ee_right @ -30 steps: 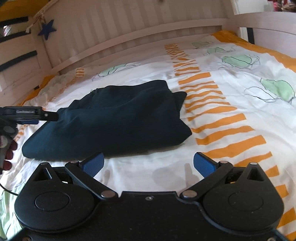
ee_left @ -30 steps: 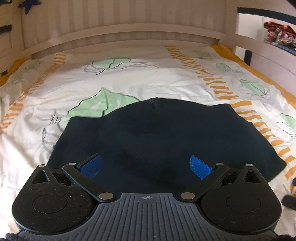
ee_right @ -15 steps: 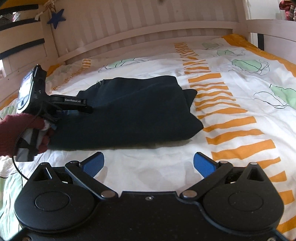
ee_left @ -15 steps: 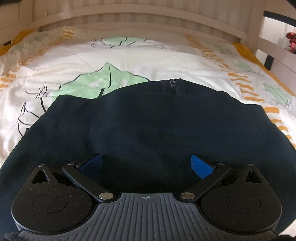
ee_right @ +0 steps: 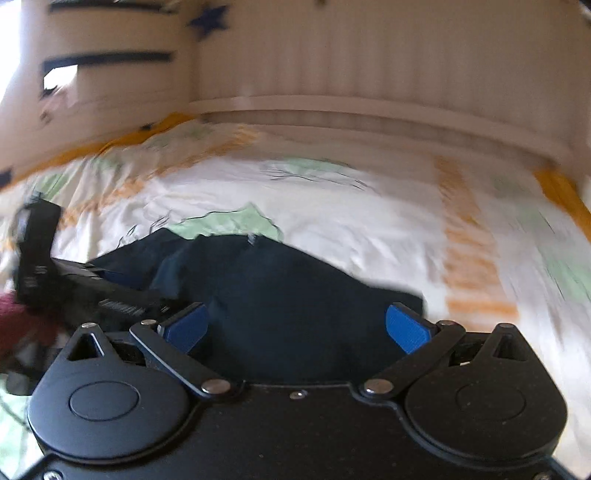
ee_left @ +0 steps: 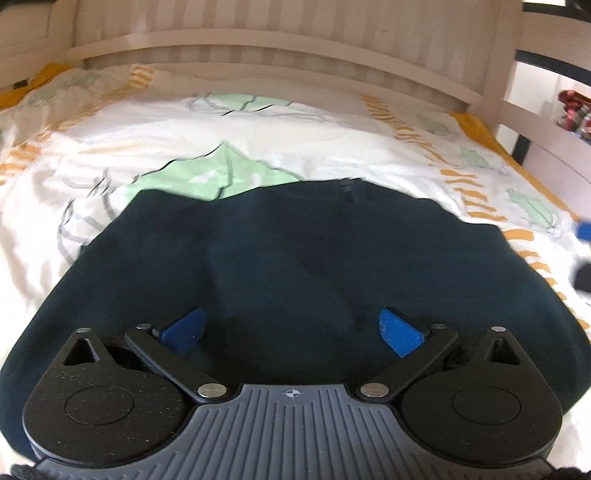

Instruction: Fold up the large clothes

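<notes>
A dark navy garment (ee_left: 295, 266) lies folded into a flat bundle on the bed, a small zipper at its far edge. My left gripper (ee_left: 291, 332) is open and empty, its blue pads spread just above the garment's near part. In the blurred right wrist view the same garment (ee_right: 295, 295) fills the middle. My right gripper (ee_right: 295, 328) is open and empty over the garment's near right edge. The left gripper's body (ee_right: 74, 284) shows at the left, low over the garment's left end, held by a hand in a dark red glove (ee_right: 14, 321).
The bed has a white sheet (ee_left: 258, 140) with green leaves and orange stripes. A pale slatted headboard (ee_left: 277, 44) runs along the far side, with a side rail (ee_left: 543, 122) at the right. A dark star decoration (ee_right: 207, 22) hangs on the wall at the upper left.
My right gripper swung left and came in over the garment's right edge; its view is motion-blurred. My left gripper pulled back slightly after closing in. Both stayed open.
</notes>
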Available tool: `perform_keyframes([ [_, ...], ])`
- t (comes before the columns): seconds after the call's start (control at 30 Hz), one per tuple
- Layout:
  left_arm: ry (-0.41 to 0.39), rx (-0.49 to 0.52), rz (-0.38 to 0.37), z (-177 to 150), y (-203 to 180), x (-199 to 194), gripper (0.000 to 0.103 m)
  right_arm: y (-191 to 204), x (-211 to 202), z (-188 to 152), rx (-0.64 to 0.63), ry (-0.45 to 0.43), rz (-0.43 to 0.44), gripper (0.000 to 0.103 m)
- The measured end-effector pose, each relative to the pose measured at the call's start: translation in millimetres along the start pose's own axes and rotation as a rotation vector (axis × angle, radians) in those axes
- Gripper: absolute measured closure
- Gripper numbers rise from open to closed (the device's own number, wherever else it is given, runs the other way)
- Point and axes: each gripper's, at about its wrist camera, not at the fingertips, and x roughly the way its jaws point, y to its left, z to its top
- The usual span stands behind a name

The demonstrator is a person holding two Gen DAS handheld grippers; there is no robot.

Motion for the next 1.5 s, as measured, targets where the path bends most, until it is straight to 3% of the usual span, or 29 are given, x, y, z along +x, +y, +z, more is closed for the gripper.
perform_keyframes([
  [0.03, 0.014, -0.001, -0.004, -1, 2, 4, 0.0, 1, 12, 6, -0.029, 0.003, 0.022, 0.002],
  [0.1, 0.024, 0.026, -0.009, -4, 3, 9, 0.0, 3, 39, 17, -0.066, 0.014, 0.06, 0.015],
  [0.2, 0.023, 0.018, -0.009, -4, 5, 10, 0.0, 8, 72, 27, -0.088, 0.029, 0.085, 0.025],
  [0.33, 0.004, 0.021, -0.001, -8, 4, 11, 0.0, 9, 98, 29, -0.11, 0.049, 0.113, 0.027],
  [0.5, -0.017, 0.022, -0.004, -11, 5, 9, 0.0, 11, 115, 25, -0.181, 0.109, 0.148, 0.041],
  [0.87, -0.022, 0.023, -0.008, -12, 6, 9, 0.0, 9, 137, 27, -0.237, 0.161, 0.189, 0.037],
  [0.93, -0.023, 0.021, -0.009, -12, 6, 8, 0.0, 10, 138, 27, -0.24, 0.17, 0.202, 0.047],
  [0.97, -0.023, 0.022, -0.009, -12, 6, 7, 0.0, 11, 136, 27, -0.243, 0.167, 0.2, 0.07],
  [1.07, -0.018, 0.012, -0.023, -5, 7, 2, 0.0, 17, 125, 29, -0.274, 0.136, 0.183, 0.093],
  [1.17, -0.047, -0.014, -0.028, 3, 8, -3, 0.0, 15, 123, 35, -0.28, 0.089, 0.11, 0.094],
  [1.33, 0.016, 0.06, 0.014, -3, 4, 17, 0.0, 11, 163, 22, -0.216, 0.23, 0.052, 0.089],
  [1.37, 0.016, 0.063, 0.014, -3, 5, 17, 0.0, 10, 161, 21, -0.194, 0.212, 0.048, 0.077],
  [1.4, 0.021, 0.055, 0.011, -2, 6, 17, 0.0, 8, 156, 22, -0.173, 0.186, 0.032, 0.053],
  [1.43, 0.026, 0.049, 0.009, -2, 6, 17, 0.0, 4, 151, 23, -0.147, 0.171, 0.014, 0.043],
  [1.47, 0.031, 0.05, 0.01, -1, 6, 17, 0.0, -2, 143, 25, -0.115, 0.156, 0.005, 0.023],
  [1.5, 0.033, 0.052, 0.012, -1, 6, 17, 0.0, -12, 131, 26, -0.071, 0.132, 0.002, 0.018],
])
